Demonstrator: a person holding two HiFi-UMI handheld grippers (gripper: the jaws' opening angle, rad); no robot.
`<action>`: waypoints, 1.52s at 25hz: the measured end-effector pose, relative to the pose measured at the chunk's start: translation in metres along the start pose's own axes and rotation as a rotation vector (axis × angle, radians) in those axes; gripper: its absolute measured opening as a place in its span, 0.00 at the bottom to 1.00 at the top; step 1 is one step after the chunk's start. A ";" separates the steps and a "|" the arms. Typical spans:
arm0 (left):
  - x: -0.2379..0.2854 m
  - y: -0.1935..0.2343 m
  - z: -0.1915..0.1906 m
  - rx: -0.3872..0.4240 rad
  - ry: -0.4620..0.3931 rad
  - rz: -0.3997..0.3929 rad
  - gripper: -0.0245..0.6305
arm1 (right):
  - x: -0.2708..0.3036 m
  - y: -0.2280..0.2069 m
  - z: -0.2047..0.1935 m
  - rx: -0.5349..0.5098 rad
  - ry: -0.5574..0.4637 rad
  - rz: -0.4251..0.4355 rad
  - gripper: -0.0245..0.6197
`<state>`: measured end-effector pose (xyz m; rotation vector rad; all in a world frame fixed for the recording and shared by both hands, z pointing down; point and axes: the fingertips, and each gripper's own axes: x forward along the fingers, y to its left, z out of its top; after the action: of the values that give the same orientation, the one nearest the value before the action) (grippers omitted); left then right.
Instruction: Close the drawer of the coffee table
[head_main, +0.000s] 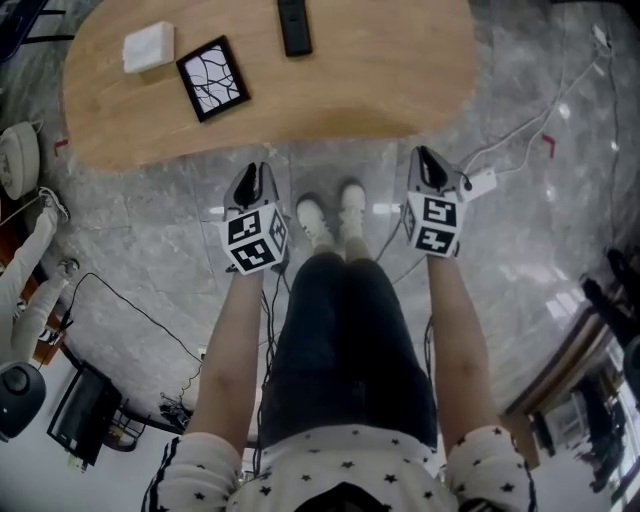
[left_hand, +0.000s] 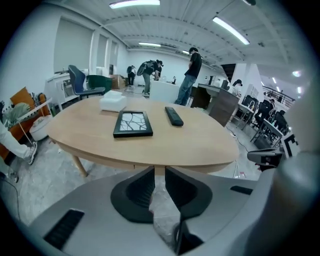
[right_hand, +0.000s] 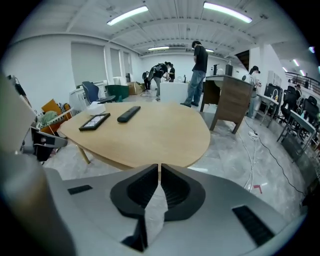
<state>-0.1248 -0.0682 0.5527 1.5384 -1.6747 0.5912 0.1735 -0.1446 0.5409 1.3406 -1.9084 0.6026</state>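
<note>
Left tongs: jaws narrowly apart, nothing between them, held clear of the table edge.
Right tongs: jaws almost together, empty.
Drawer: not seen jutting from the near edge of the coffee table; judged pushed in flush.
Done: the closing, apparently.
Remaining: probably nothing.

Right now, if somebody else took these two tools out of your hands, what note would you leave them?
Left tool: empty, jaws a narrow slit apart, held above the floor short of the coffee table.
Right tool: empty, jaws together, also short of the table's near edge.
Drawer: none sticks out from the table's edge in any view, so it looks shut.
Left to do: probably nothing. Just check that the drawer front sits flush.
</note>
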 end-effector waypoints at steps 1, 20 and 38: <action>-0.007 -0.004 0.006 -0.008 -0.008 0.001 0.14 | -0.007 0.004 0.006 -0.003 -0.006 0.011 0.07; -0.154 -0.092 0.105 -0.024 -0.101 -0.052 0.05 | -0.161 0.068 0.117 -0.053 -0.099 0.234 0.05; -0.275 -0.159 0.154 0.039 -0.201 -0.140 0.05 | -0.284 0.091 0.188 -0.121 -0.253 0.385 0.05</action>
<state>-0.0120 -0.0432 0.2186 1.7756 -1.6934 0.4088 0.0923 -0.0767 0.2049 1.0161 -2.3964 0.5077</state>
